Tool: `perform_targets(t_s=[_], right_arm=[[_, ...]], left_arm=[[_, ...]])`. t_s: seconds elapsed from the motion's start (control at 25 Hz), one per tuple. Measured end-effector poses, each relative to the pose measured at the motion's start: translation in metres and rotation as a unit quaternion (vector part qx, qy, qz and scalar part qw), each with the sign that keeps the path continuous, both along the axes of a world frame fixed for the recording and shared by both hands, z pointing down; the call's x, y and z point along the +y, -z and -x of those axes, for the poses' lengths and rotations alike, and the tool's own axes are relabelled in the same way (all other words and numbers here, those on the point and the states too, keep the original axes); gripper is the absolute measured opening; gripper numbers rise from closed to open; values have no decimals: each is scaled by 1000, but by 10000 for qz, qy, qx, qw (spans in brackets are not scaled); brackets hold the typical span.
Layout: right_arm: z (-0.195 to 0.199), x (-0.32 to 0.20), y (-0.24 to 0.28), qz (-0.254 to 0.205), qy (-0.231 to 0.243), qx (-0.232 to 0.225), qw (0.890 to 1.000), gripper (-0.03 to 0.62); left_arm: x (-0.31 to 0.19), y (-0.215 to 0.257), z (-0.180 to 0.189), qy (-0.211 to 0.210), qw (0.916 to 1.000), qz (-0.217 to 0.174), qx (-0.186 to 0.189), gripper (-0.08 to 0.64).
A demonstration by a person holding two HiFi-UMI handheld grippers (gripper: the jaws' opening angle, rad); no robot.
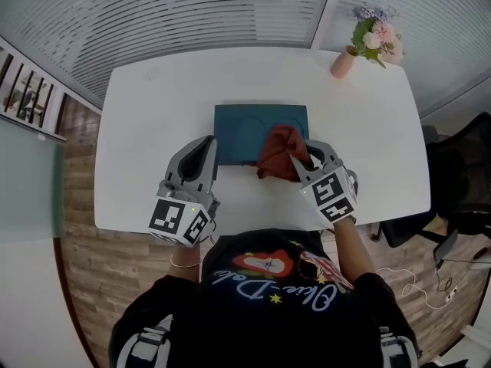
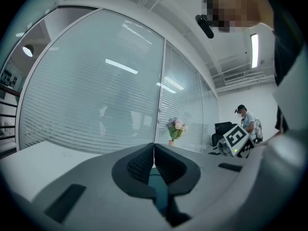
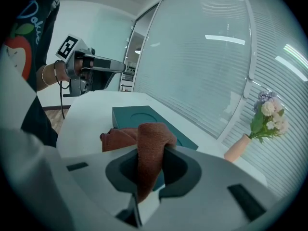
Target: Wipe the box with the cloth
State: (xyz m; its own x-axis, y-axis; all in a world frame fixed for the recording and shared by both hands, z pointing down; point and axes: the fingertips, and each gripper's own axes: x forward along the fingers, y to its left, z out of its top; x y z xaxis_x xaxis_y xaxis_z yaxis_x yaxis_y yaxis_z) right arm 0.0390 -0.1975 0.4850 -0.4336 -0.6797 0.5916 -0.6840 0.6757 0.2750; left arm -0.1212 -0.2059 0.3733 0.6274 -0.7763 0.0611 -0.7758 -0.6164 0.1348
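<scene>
Right gripper [image 1: 307,156], fingers pinching cloth [image 1: 278,150] over right end of box [image 1: 245,129]; left gripper [image 1: 209,149], fingers together, empty, at its left edge.

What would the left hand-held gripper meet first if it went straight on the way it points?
Probably the teal box: the left hand-held gripper, jaws together, points at its near left corner. Height is unclear, so it might skim over the top instead.

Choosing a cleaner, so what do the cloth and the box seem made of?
Cloth: soft knitted or terry-like fabric, rust red; its weave texture and limp folds show. Box: smooth matte teal surface with a pressed circular outline, maybe coated card or plastic.
</scene>
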Motion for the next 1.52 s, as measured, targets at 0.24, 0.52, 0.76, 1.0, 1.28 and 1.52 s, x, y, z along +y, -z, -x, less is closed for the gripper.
perform_targets(t_s=[0.24, 0.52, 0.76, 1.0, 1.28, 1.52], right_arm=[[-19, 0, 3, 23, -265, -9, 9996, 57], [-40, 4, 4, 32, -625, -42, 9980, 57], [-62, 5, 3, 51, -995, 10, 9950, 57], [-88, 8, 12, -14, -1439, -16, 9896, 57], [-97, 3, 48, -566, -1832, -550, 9799, 57], [-104, -2, 70, -972, -2088, -1113, 9667, 57]], left_arm=[[-1, 3, 0, -4, 10000, -27, -2, 5], [2, 3, 0, -78, 10000, -25, -10, 5], [1, 3, 3, -90, 10000, -34, -12, 5], [4, 2, 5, -158, 9999, -51, -18, 5], [2, 0, 12, -111, 9999, -43, 6, 5], [2, 3, 13, -131, 9999, -99, -4, 5]])
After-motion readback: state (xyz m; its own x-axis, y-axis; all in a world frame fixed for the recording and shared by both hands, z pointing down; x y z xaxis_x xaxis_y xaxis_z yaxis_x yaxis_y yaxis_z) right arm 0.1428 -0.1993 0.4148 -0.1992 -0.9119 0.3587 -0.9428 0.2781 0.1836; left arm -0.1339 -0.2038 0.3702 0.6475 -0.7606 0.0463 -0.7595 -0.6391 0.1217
